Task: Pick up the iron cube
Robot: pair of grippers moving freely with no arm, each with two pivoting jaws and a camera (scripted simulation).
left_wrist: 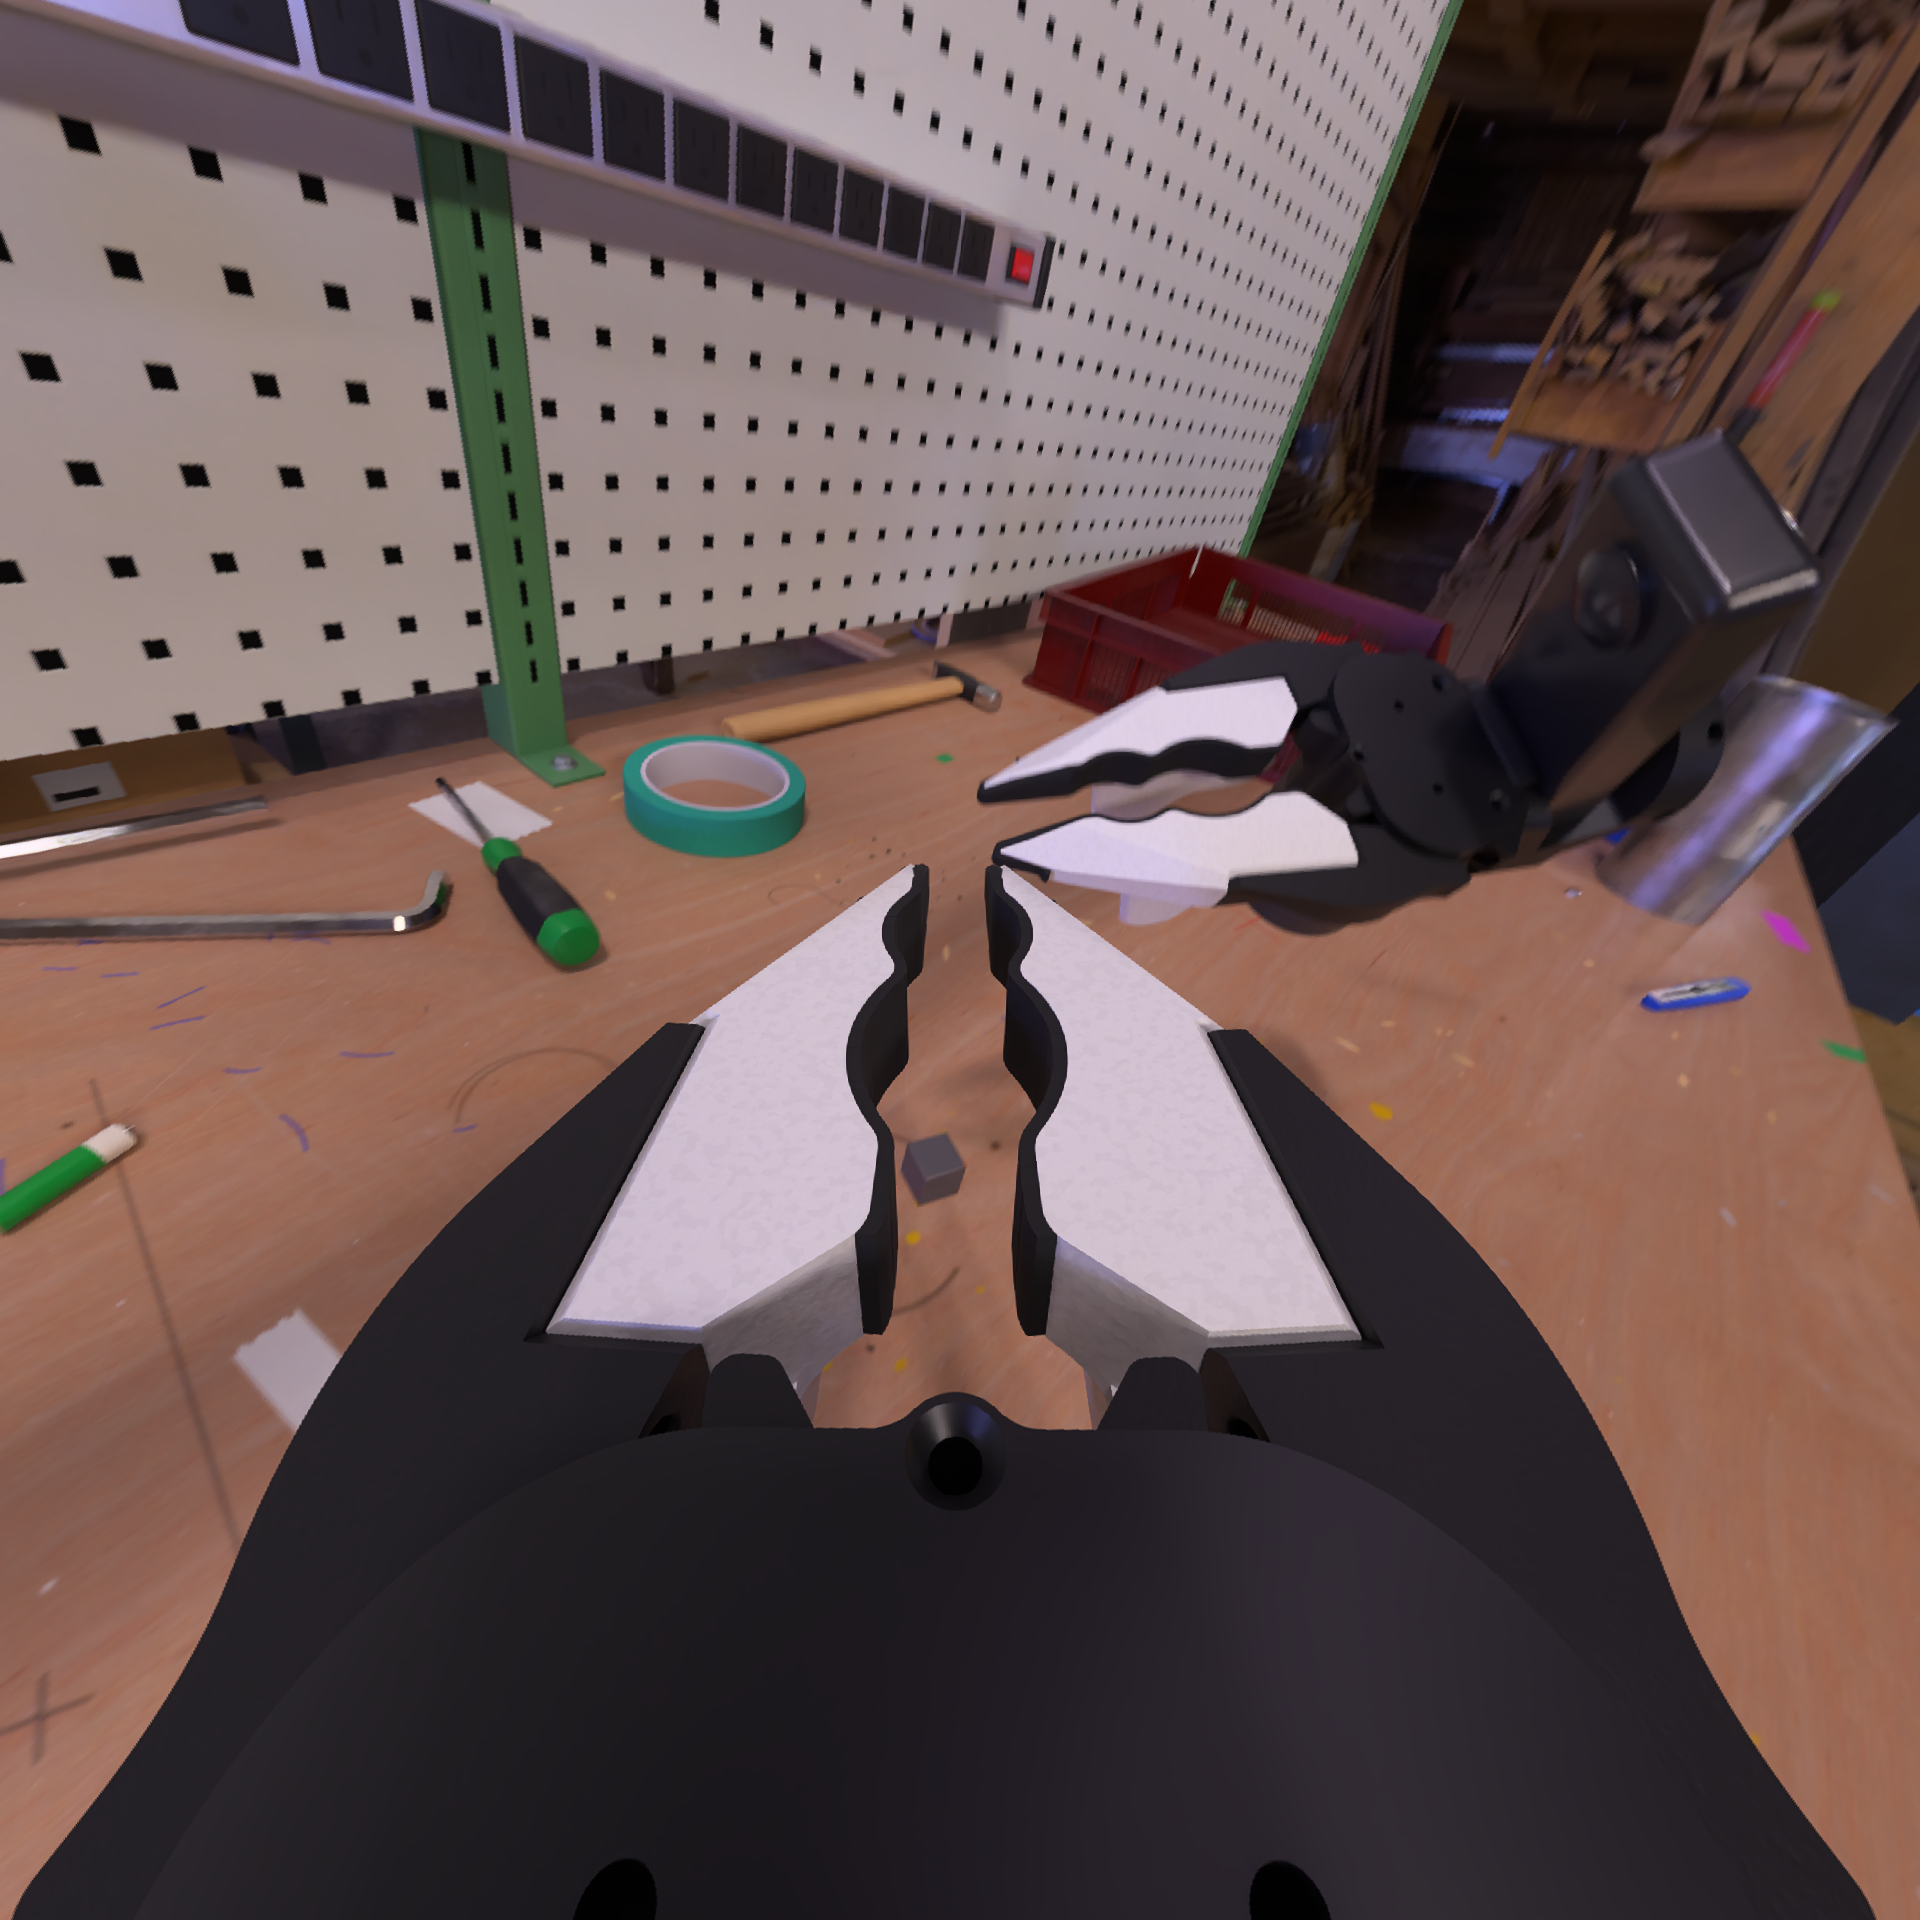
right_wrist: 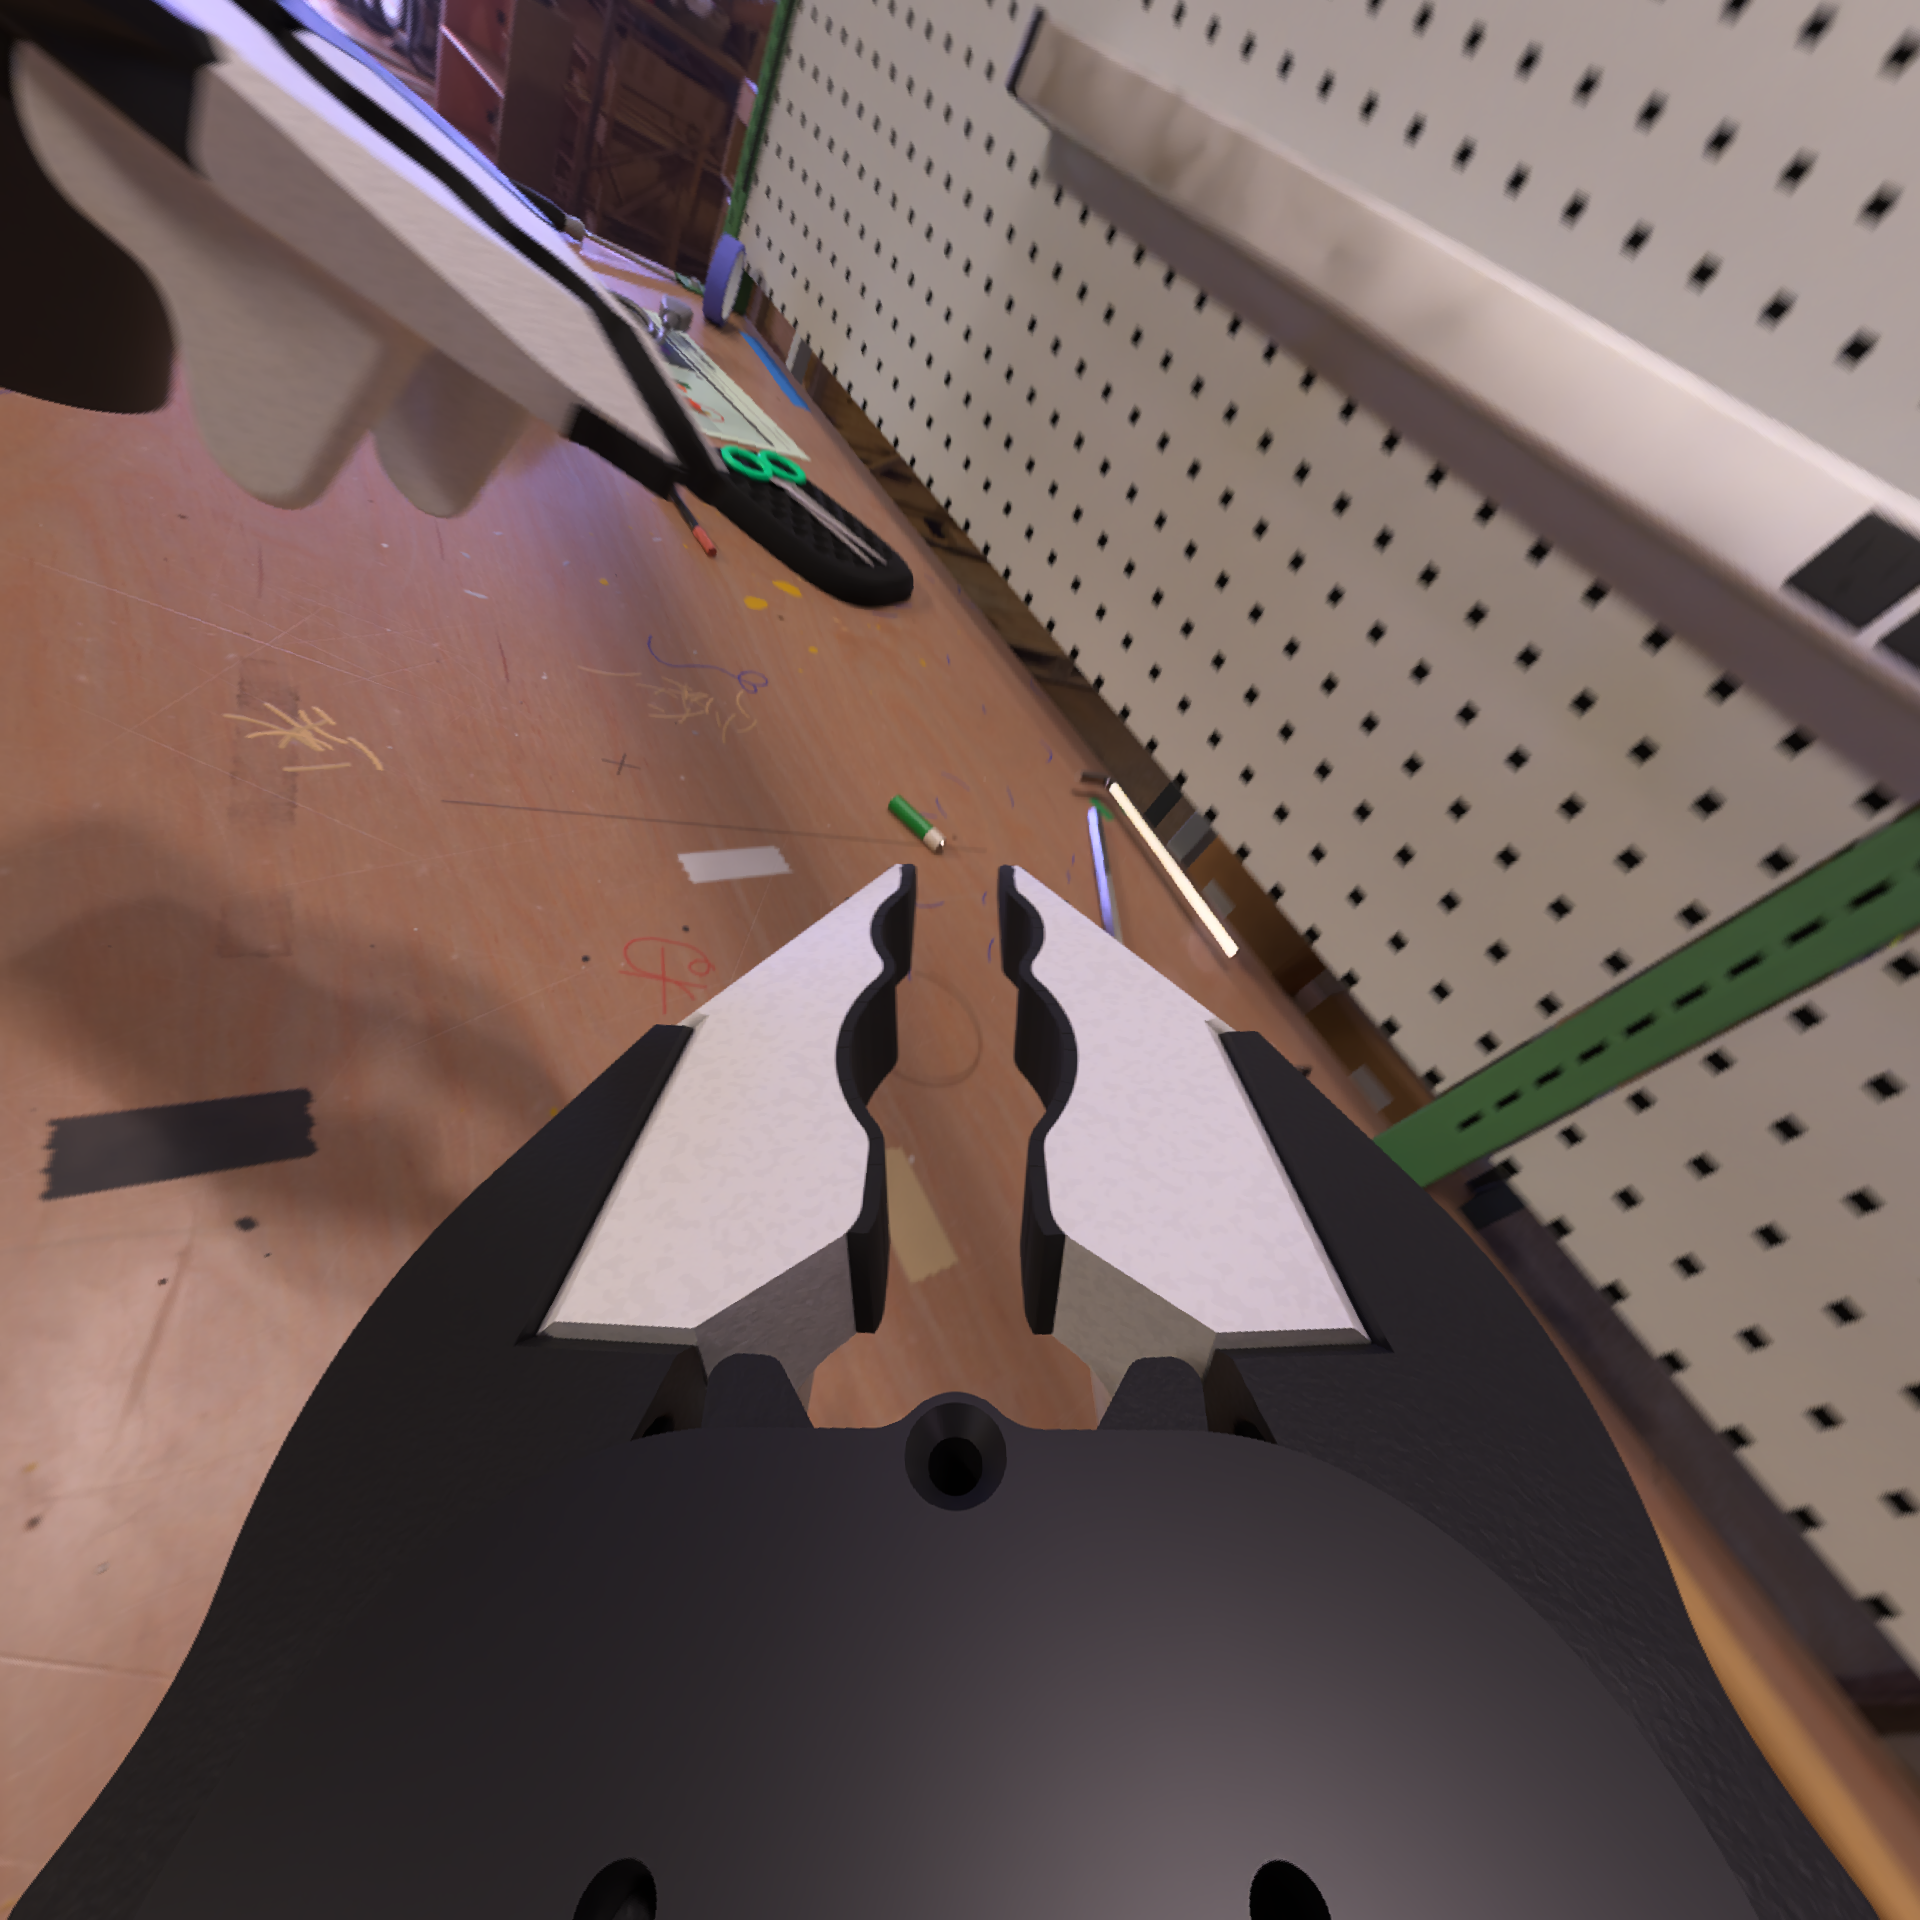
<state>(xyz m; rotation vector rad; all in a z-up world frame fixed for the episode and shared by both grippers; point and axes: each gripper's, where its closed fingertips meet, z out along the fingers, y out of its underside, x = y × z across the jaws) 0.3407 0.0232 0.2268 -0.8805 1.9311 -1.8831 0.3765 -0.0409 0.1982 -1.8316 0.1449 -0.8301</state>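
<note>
The iron cube (left_wrist: 932,1169) is a small grey block on the wooden bench (left_wrist: 1351,1195). In the left wrist view it shows low in the gap between my left gripper's (left_wrist: 956,883) fingers, lying on the bench below them and apart from both. The left gripper is open and empty. My right gripper (left_wrist: 995,823) comes in from the right, its tips just beyond the left gripper's tips; it is open and empty. In the right wrist view the right gripper (right_wrist: 956,883) hovers over bare bench. One left gripper finger (right_wrist: 416,291) crosses the top left. The cube is not visible there.
A green tape roll (left_wrist: 714,795), screwdriver (left_wrist: 530,883), hex key (left_wrist: 260,920), hammer (left_wrist: 862,707) and red crate (left_wrist: 1195,623) lie near the pegboard wall (left_wrist: 831,416). A green marker (right_wrist: 914,821) and a black mat (right_wrist: 831,561) lie along the wall.
</note>
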